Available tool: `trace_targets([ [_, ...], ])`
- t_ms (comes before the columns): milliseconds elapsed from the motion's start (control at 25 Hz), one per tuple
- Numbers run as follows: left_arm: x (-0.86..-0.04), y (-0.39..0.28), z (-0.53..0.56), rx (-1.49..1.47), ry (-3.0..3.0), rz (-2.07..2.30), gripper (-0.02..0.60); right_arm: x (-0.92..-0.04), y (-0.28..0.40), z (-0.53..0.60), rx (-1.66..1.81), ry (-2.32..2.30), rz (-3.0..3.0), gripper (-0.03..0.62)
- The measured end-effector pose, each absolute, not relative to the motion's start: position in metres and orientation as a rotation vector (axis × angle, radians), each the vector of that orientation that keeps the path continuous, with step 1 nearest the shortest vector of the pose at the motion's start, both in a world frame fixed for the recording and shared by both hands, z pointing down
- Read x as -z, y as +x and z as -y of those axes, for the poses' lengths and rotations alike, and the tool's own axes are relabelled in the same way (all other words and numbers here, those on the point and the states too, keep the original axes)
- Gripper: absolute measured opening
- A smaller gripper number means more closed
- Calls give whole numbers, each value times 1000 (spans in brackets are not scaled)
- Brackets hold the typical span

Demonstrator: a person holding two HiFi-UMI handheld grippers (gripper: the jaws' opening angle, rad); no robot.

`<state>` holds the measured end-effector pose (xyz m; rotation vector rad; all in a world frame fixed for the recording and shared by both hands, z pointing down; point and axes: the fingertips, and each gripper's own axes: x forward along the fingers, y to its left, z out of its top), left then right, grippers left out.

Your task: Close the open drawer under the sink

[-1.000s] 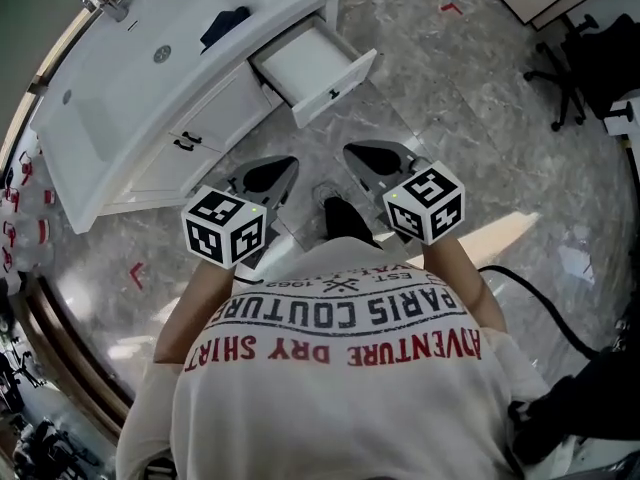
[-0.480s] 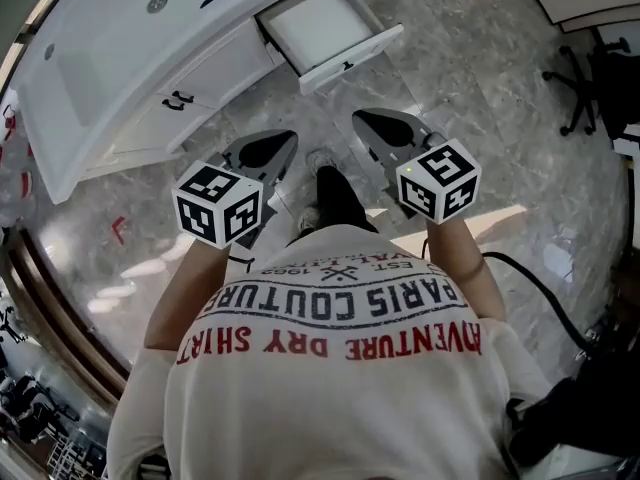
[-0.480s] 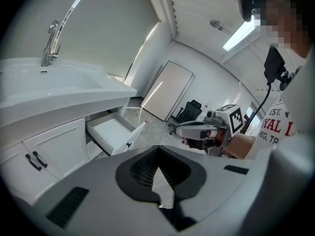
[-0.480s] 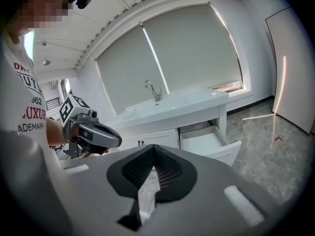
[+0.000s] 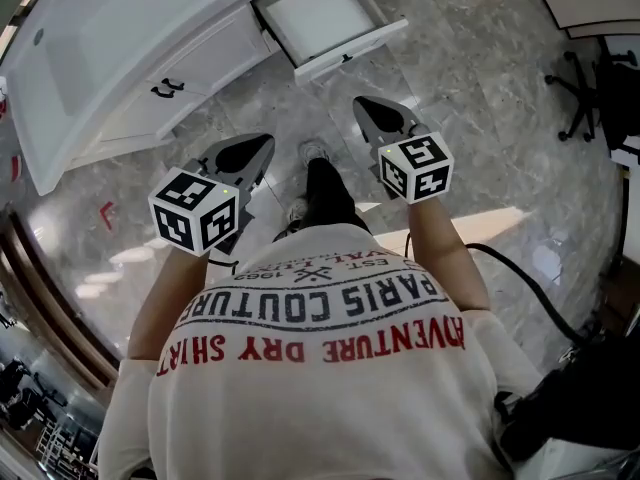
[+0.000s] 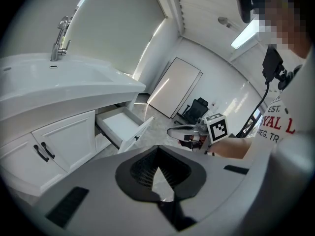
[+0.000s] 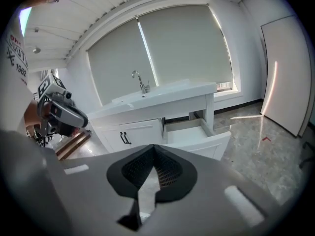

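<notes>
The white drawer (image 5: 330, 16) stands pulled out of the vanity (image 5: 90, 68) under the sink, empty, with a small dark handle on its front panel. It also shows in the left gripper view as the drawer (image 6: 120, 127) and in the right gripper view as the drawer (image 7: 197, 137). My left gripper (image 5: 262, 144) hangs over the floor, well short of the cabinet, jaws together and holding nothing. My right gripper (image 5: 362, 104) points at the drawer front from a short way off, also shut and empty. Both grippers' own tips meet in the left gripper view (image 6: 157, 149) and the right gripper view (image 7: 153, 147).
Cabinet doors with black handles (image 5: 165, 88) sit left of the drawer. A faucet (image 6: 59, 31) rises over the basin. The person's shoe (image 5: 312, 153) is on the marble floor between the grippers. An office chair (image 5: 590, 78) stands far right, and a black cable (image 5: 520, 278) trails behind.
The person has stepped toward the vanity, so drawer and sink slid up in the head view. Both grippers stay shut; the left has dropped lower left, the right moved nearer the drawer.
</notes>
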<state>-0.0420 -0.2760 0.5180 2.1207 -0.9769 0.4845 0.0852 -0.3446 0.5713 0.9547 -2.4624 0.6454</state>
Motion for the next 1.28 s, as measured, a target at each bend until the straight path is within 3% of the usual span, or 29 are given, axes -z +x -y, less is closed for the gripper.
trace_targets([
  [560, -555, -74, 300, -475, 1999, 1049, 0, -685, 76, 412, -585, 895, 2268, 2],
  [1280, -581, -98, 329, -461, 1899, 1104, 0, -724, 60, 457, -631, 893, 2249, 2],
])
